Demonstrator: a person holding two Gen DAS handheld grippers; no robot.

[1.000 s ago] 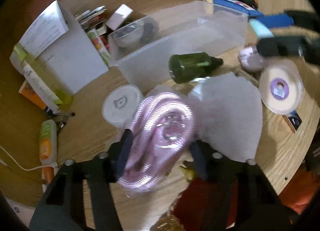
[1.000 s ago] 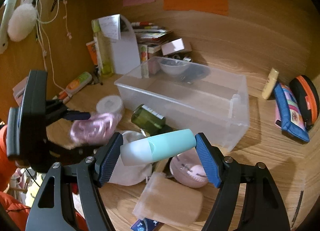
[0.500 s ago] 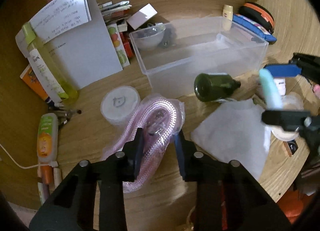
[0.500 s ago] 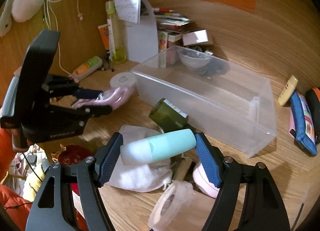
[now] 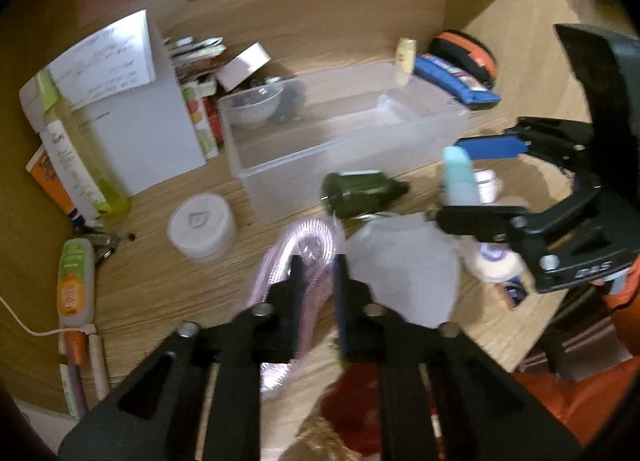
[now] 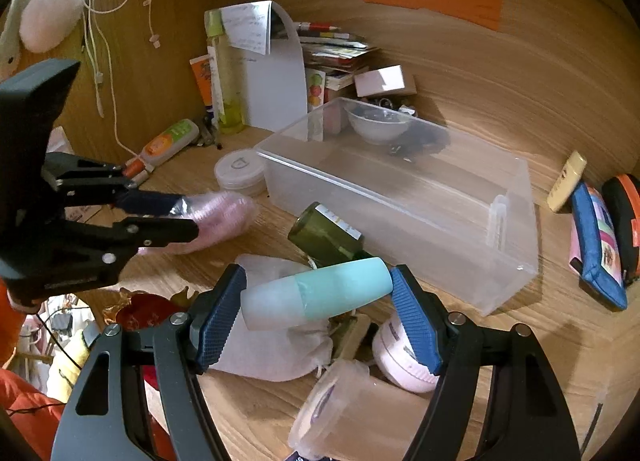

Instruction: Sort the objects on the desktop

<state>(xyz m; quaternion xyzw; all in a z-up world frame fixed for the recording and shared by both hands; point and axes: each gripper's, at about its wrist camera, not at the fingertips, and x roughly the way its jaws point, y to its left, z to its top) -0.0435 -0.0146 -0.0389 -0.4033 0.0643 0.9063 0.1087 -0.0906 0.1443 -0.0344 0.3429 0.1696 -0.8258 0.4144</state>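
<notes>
My left gripper (image 5: 318, 261) is shut on a pink coiled cable in a clear bag (image 5: 280, 245) and holds it just above the wooden desk. In the right wrist view the same gripper (image 6: 184, 217) pinches the bag (image 6: 224, 213) at the left. My right gripper (image 6: 318, 301) is shut on a mint-green bottle (image 6: 340, 289) lying crosswise between its blue pads. That bottle (image 5: 458, 177) also shows at the right of the left wrist view. A clear plastic bin (image 6: 420, 245) stands behind both, with a small bowl (image 6: 378, 129) at its far end.
A dark green bottle (image 6: 324, 237) lies on its side against the bin's front. Below my right gripper lie a white cloth pouch (image 6: 272, 349), a pink round case (image 6: 396, 357) and a wrapped tape roll (image 6: 352, 409). A round lidded tub (image 5: 200, 227) sits left of the bin; pencil cases (image 6: 596, 237) lie at the far right.
The left jaws closed from wide apart onto the pink cable bag and lifted it slightly. The right gripper kept hold of the mint bottle and stayed roughly in place.
</notes>
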